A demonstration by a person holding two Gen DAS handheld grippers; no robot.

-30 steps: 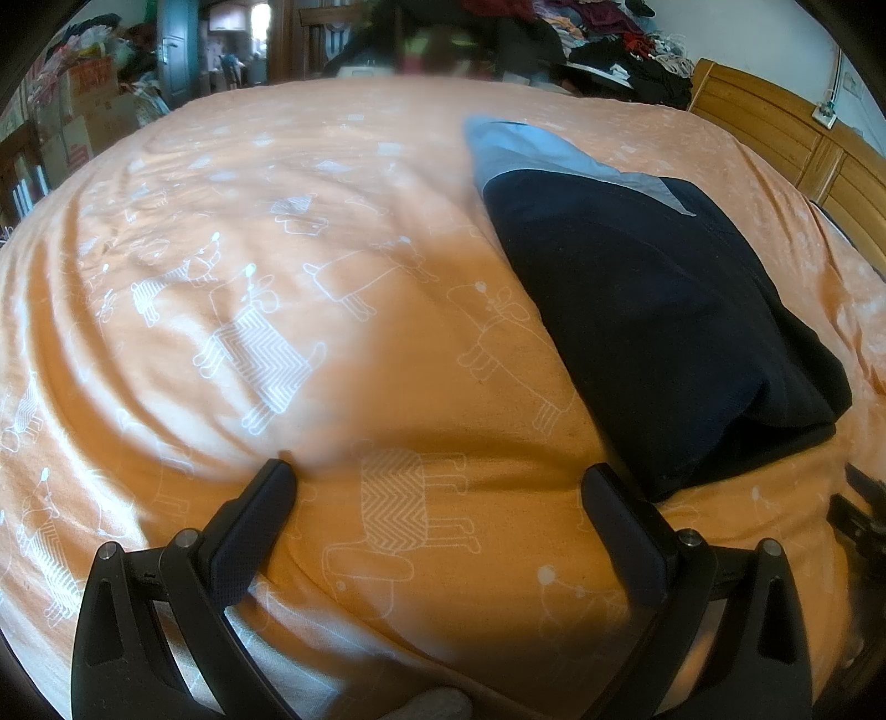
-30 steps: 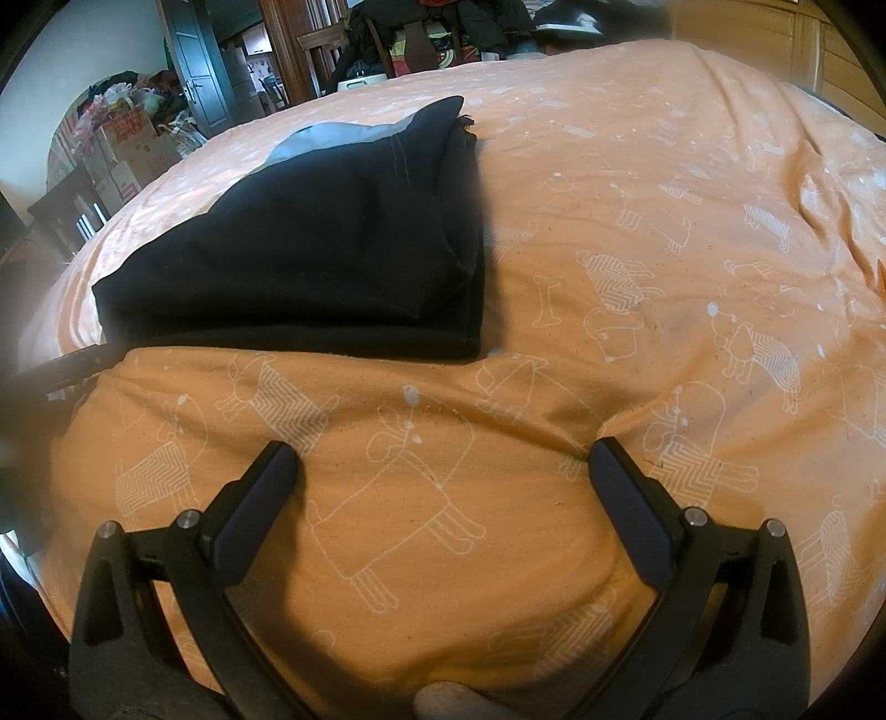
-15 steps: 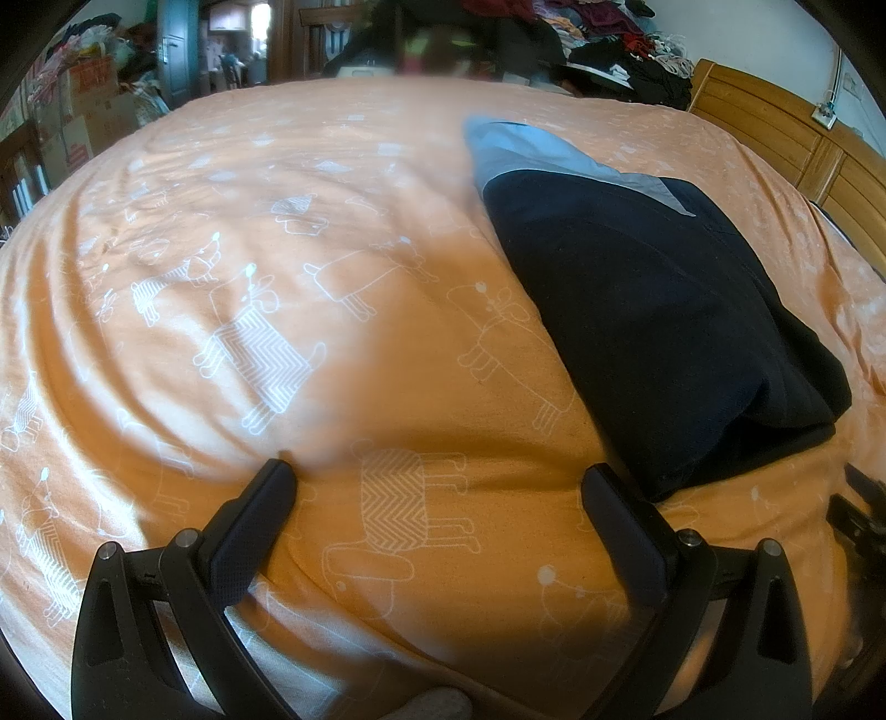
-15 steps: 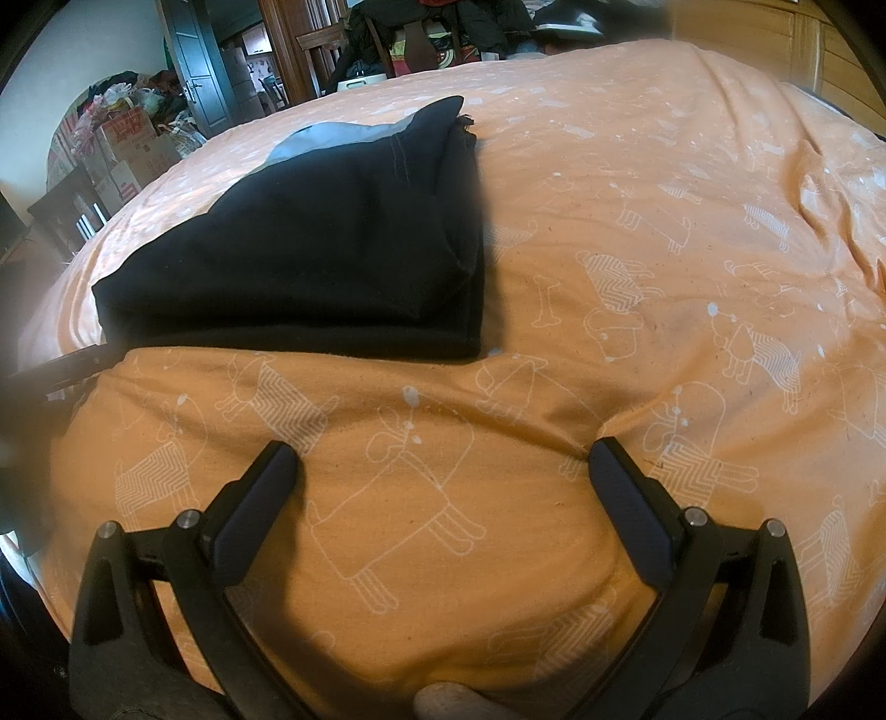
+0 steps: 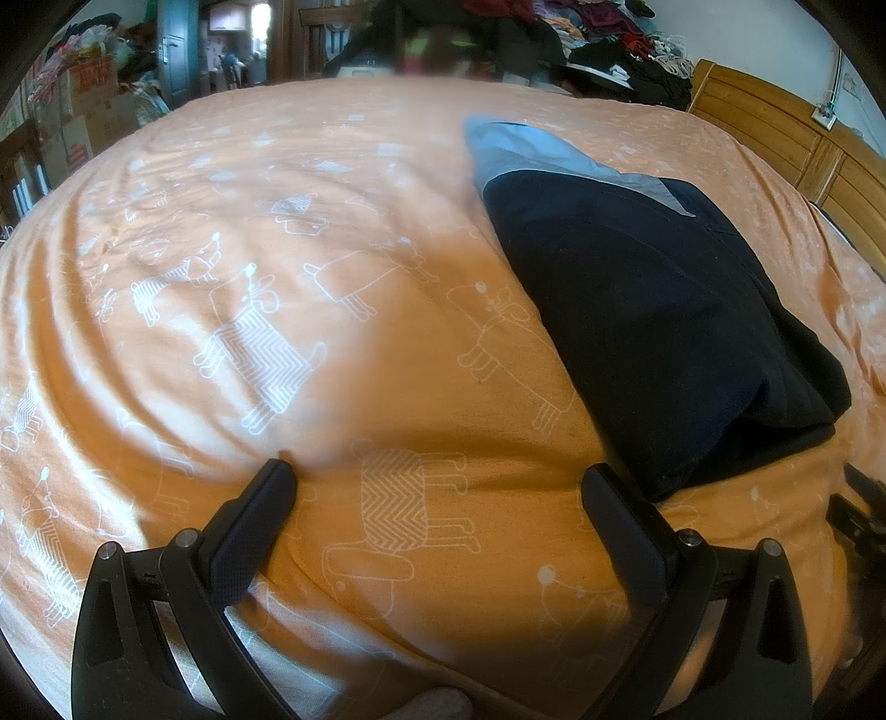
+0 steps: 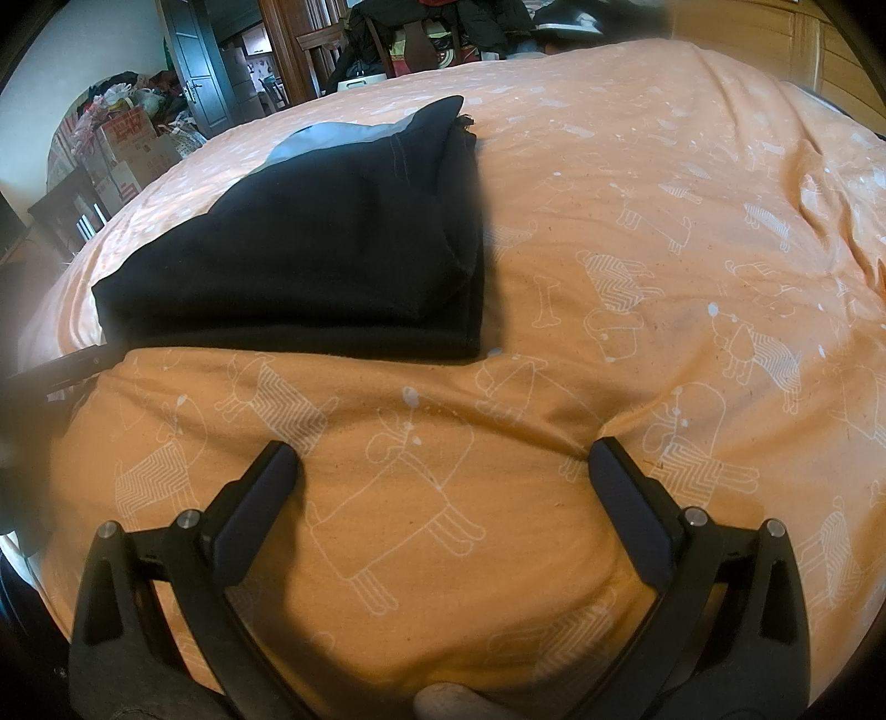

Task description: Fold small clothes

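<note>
**Left wrist view: fold looked finished**

My left gripper [image 5: 437,487] and right gripper [image 6: 443,471] stood wide open, holding nothing, just short of the dark garment [image 5: 664,315], which lay folded on the orange bedspread [image 5: 277,277]. Next, I judged, another piece needed fetching.

Red print on cardboard box [image 6: 130,145], prob. text, illegible; nothing else readable.

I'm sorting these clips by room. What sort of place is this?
Most likely a lived-in bedroom. The dark folded garment lies on an orange animal-print bedsheet with a wooden headboard at one end, and heaped clothes and cardboard boxes crowd the edges.
</note>
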